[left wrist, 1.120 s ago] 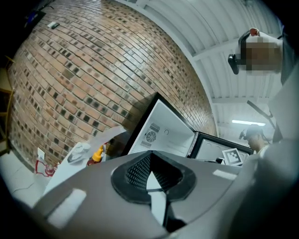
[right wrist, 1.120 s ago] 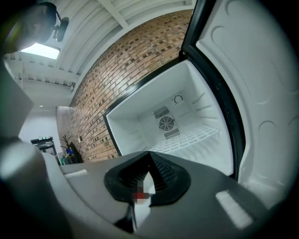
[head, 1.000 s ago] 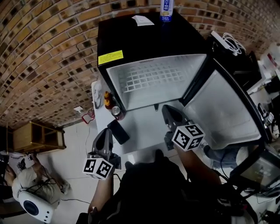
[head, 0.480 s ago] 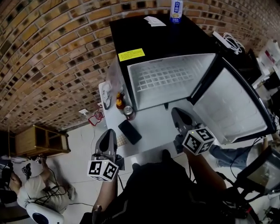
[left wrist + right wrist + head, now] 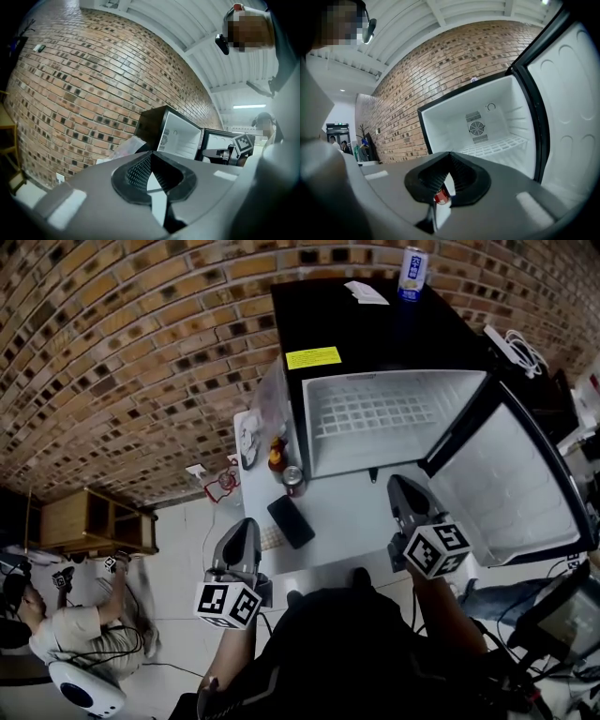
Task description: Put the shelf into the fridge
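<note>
The white wire shelf [image 5: 375,412] lies flat inside the fridge [image 5: 375,334], low in its white interior, reaching from side wall to side wall below the round fan grille on the back wall. The fridge is a small black box standing on a white table [image 5: 347,512], and its door [image 5: 511,488] swings wide open on the right side.

On top of the fridge are a yellow label [image 5: 313,357] near the front edge, a white slip of paper [image 5: 366,293] and a blue and white can [image 5: 411,273] toward the back.

On the table, just in front of the fridge's left corner, stand a sauce bottle [image 5: 276,457] and a red can [image 5: 292,480]. A black phone [image 5: 292,521] lies a little nearer to the person.

The right gripper [image 5: 398,482] hovers over the table in front of the fridge opening, pointing in, with its jaws pressed together and gripping nothing. The left gripper [image 5: 246,523] is held to the left of the fridge, off the table's edge, with its jaws likewise closed on each other.

A brick wall [image 5: 141,352] runs behind and left of the fridge. Further left are a wooden cabinet [image 5: 89,521] and a person sitting on the floor [image 5: 80,634].
</note>
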The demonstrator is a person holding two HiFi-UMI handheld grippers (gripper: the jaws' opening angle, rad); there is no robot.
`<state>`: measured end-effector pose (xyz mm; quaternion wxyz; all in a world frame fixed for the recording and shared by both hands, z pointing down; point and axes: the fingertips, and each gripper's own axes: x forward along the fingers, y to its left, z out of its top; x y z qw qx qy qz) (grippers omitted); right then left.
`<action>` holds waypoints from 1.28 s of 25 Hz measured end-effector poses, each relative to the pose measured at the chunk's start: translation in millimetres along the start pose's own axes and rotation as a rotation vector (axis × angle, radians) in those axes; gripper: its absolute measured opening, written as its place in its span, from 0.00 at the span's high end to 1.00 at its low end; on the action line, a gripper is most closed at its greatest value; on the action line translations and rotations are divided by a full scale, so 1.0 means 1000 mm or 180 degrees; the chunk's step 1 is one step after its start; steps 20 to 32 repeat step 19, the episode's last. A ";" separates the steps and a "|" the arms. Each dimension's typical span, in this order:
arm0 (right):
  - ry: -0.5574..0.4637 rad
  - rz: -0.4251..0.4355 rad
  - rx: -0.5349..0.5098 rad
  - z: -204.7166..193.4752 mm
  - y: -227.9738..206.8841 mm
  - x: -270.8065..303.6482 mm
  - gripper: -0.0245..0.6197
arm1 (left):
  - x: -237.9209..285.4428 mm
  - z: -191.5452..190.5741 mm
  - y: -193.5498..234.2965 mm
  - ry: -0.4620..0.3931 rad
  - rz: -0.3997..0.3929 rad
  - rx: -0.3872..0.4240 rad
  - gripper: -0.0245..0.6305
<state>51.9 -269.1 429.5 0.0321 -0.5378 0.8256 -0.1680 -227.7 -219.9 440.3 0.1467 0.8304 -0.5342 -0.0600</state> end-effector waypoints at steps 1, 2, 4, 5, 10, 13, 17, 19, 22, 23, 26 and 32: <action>-0.0004 0.0009 -0.0002 0.001 -0.001 -0.001 0.95 | 0.000 0.000 0.001 -0.0004 0.0022 -0.0017 0.96; -0.0011 0.0017 -0.0009 0.002 -0.001 -0.002 0.95 | 0.000 0.000 0.002 -0.0015 0.0042 -0.0041 0.96; -0.0023 0.0030 -0.0023 0.003 -0.003 -0.003 0.95 | 0.001 0.000 0.004 -0.0043 0.0068 -0.0077 0.96; -0.0026 0.0033 -0.0029 0.003 -0.004 -0.003 0.95 | 0.002 0.001 0.004 -0.0043 0.0076 -0.0076 0.96; -0.0028 0.0024 -0.0013 0.004 -0.012 -0.004 0.95 | 0.009 0.000 -0.002 -0.0044 0.0058 -0.0036 0.96; -0.0050 0.0029 -0.0015 0.005 -0.015 -0.005 0.95 | 0.013 0.000 -0.005 -0.0008 0.0059 0.0034 0.96; -0.0057 0.0027 -0.0034 0.005 -0.016 -0.004 0.95 | 0.017 -0.005 -0.005 -0.0012 0.0042 0.0008 0.96; -0.0055 0.0022 -0.0036 0.004 -0.017 -0.003 0.95 | 0.017 -0.006 -0.006 0.0004 0.0047 -0.0017 0.96; -0.0055 0.0022 -0.0036 0.004 -0.017 -0.003 0.95 | 0.017 -0.006 -0.006 0.0004 0.0047 -0.0017 0.96; -0.0055 0.0022 -0.0036 0.004 -0.017 -0.003 0.95 | 0.017 -0.006 -0.006 0.0004 0.0047 -0.0017 0.96; -0.0055 0.0022 -0.0036 0.004 -0.017 -0.003 0.95 | 0.017 -0.006 -0.006 0.0004 0.0047 -0.0017 0.96; -0.0055 0.0022 -0.0036 0.004 -0.017 -0.003 0.95 | 0.017 -0.006 -0.006 0.0004 0.0047 -0.0017 0.96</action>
